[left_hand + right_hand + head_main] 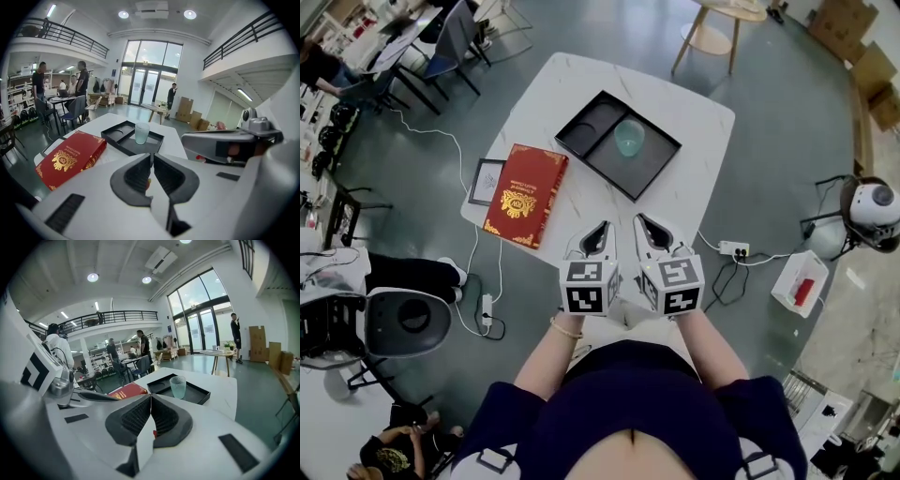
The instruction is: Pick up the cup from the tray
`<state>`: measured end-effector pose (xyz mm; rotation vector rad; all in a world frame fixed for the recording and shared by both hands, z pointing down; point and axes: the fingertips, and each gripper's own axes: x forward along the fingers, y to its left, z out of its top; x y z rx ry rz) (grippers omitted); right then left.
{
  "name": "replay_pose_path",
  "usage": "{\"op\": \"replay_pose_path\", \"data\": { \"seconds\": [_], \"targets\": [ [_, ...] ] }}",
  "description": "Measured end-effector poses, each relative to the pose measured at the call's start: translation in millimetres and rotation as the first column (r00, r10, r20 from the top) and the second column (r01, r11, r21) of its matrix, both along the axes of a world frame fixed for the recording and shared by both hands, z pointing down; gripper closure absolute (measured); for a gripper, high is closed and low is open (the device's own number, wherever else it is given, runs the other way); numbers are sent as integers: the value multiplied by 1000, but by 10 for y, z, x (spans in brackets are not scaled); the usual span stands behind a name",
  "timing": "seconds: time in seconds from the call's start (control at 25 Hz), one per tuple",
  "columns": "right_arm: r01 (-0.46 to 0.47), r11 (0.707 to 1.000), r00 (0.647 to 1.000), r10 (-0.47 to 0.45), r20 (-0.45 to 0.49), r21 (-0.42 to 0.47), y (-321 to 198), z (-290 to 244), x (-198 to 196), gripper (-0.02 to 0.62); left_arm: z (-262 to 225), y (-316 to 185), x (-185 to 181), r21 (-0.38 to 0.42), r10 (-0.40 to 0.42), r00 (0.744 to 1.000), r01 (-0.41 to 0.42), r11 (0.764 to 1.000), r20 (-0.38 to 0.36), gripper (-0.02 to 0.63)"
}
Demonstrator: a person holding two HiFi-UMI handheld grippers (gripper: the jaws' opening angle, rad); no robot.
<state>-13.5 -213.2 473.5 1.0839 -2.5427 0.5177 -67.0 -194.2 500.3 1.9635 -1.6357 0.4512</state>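
Note:
A pale green glass cup point(629, 138) stands upright in a black tray point(592, 123) on the white table point(694, 117). The cup point(141, 133) shows ahead of the left jaws, and the cup point(178, 386) also sits ahead of the right jaws, inside the tray point(199, 395). My left gripper point(598, 234) and right gripper point(649, 231) hover side by side over the table's near edge, well short of the tray. Both are shut with nothing between the jaws.
A red book point(525, 195) lies left of the tray, a framed card point(486, 181) beside it. A power strip point(733, 249) and cables lie on the floor to the right. Chairs point(405, 323) and a wooden stool point(712, 28) stand around the table.

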Motion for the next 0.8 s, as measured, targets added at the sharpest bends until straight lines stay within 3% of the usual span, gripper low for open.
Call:
{"op": "replay_pose_path", "data": {
  "seconds": [0.44, 0.8],
  "targets": [
    [-98, 994, 995, 98, -2, -49, -424, 201, -43, 586, 276, -608, -105, -30, 85, 996, -85, 996, -2, 587],
    [-149, 985, 989, 148, -15, -92, -634, 428, -94, 586, 584, -1131, -108, -46, 127, 992, -128, 991, -9, 443]
  ]
}}
